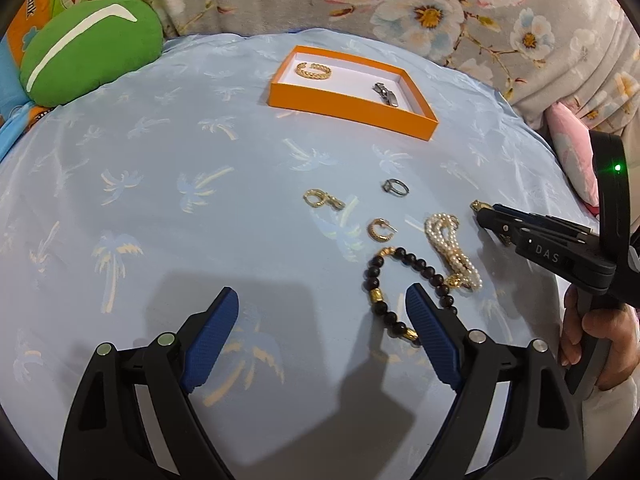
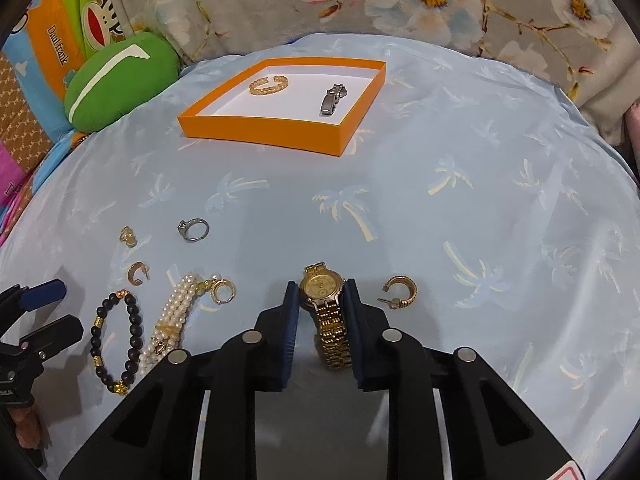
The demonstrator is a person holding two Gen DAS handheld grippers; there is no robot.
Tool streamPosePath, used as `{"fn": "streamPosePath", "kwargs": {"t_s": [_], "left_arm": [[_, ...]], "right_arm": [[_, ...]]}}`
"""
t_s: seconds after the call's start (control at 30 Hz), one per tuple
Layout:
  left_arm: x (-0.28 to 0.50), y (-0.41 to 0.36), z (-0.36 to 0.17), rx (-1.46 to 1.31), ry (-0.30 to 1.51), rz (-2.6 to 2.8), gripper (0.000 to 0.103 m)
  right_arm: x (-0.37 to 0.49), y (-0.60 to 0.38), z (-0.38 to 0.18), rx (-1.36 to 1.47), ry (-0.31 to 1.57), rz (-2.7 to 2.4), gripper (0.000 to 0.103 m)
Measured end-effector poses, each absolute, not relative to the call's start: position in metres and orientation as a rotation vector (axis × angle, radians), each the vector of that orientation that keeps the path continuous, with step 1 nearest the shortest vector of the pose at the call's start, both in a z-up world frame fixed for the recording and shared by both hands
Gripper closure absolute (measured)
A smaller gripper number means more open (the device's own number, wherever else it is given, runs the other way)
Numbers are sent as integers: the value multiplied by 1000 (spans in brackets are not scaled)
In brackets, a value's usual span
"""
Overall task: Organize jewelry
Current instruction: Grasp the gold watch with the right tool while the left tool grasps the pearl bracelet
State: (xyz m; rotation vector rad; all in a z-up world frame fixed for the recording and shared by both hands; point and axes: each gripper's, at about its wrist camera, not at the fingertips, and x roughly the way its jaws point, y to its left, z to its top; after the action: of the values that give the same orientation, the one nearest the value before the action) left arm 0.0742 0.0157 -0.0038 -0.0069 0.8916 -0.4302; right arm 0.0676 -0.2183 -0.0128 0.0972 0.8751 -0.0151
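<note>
Right tongs (image 2: 320, 292) clamped on a gold watch (image 2: 324, 292); left tongs (image 1: 322, 300) spread wide and empty.

The watch lies on the palm-print bedsheet (image 2: 460, 152), its case pinched between the blue pads. From the watch, a gold hoop earring (image 2: 400, 293) sits at 3 o'clock, a pearl bracelet (image 2: 176, 312) and a dark bead bracelet (image 2: 116, 320) at 9 o'clock, and the orange box (image 2: 260, 132) at 11 o'clock, holding a gold cuff (image 2: 269, 84) and a silver clasp (image 2: 332, 100). A silver ring (image 2: 194, 229) lies apart.

Cuff (image 2: 269, 84) and clasp (image 2: 333, 100) in box (image 2: 260, 130)
</note>
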Motion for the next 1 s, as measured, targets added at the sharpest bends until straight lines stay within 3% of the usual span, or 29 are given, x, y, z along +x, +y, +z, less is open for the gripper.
{"fn": "streamPosePath", "kwargs": {"t_s": [0.57,0.83,0.9,1.0], "left_arm": [[60,-59,23,32,861,-539,23],[83,-102,-3,96,967,-513,57],[83,-104,-4,113,956,-504,60],[83,-103,-5,117,947,-492,80]], "right_arm": [[-23,-227,-10,265,819,-137,82],[-36,-238,-6,311,799,-133,82],[-36,-238,-7,315,797,-127,82],[-36,-238,-8,316,794,-119,82]]}}
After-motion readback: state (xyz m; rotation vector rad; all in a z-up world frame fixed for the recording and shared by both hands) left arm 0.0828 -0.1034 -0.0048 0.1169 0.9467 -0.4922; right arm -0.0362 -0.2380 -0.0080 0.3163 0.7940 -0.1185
